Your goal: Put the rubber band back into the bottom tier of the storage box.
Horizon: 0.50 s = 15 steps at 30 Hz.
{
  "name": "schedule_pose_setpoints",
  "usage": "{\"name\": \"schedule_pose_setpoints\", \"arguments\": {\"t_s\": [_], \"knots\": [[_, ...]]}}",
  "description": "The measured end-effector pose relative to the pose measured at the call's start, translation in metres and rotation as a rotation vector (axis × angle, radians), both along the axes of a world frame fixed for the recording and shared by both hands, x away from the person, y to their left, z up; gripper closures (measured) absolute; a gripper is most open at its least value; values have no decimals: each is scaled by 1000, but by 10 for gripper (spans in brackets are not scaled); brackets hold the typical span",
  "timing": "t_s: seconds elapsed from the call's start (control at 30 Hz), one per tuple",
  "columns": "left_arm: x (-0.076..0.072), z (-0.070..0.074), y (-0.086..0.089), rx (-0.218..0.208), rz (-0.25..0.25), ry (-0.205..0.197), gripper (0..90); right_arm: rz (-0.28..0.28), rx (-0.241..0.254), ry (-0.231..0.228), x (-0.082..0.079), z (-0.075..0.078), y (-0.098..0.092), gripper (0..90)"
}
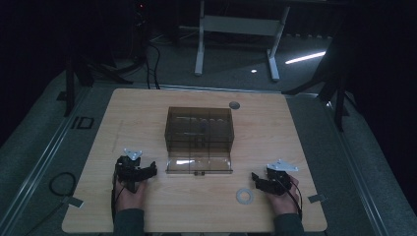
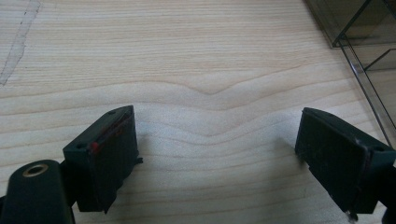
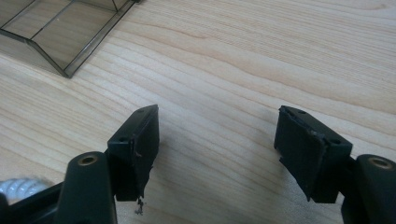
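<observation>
Box [image 1: 199, 130]: tabletop [image 1: 295, 128] centre, lid dropped open toward 6 o'clock.
Handling: probably light, rigid, slick plastic; grip a wall edge.
Ring [image 1: 244, 195]: 5 o'clock.
Left gripper [image 1: 147, 171]: wide, empty.
Right gripper [image 1: 256, 178]: wide, empty.

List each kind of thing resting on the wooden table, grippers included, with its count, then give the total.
Clear brown box with its lid folded open: 1
White ring: 1
Left gripper and right gripper: 2
Total: 4

Smoky clear box [image 1: 199, 129] mid-table, lid open flat; white ring [image 1: 244, 195] near front edge.
</observation>
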<state>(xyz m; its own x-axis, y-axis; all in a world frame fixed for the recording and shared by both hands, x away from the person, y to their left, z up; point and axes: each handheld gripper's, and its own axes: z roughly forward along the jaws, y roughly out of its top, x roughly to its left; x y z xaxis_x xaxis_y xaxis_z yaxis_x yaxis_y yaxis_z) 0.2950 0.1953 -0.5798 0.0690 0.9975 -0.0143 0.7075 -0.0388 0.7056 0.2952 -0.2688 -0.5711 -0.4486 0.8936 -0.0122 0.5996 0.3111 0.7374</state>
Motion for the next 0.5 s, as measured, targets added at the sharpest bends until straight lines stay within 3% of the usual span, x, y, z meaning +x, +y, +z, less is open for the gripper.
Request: {"name": "schedule_pose_setpoints", "arguments": {"t_s": [0.5], "knots": [[0,0,0,0,0,0,129,7,-3,5,0,1,0,314]]}}
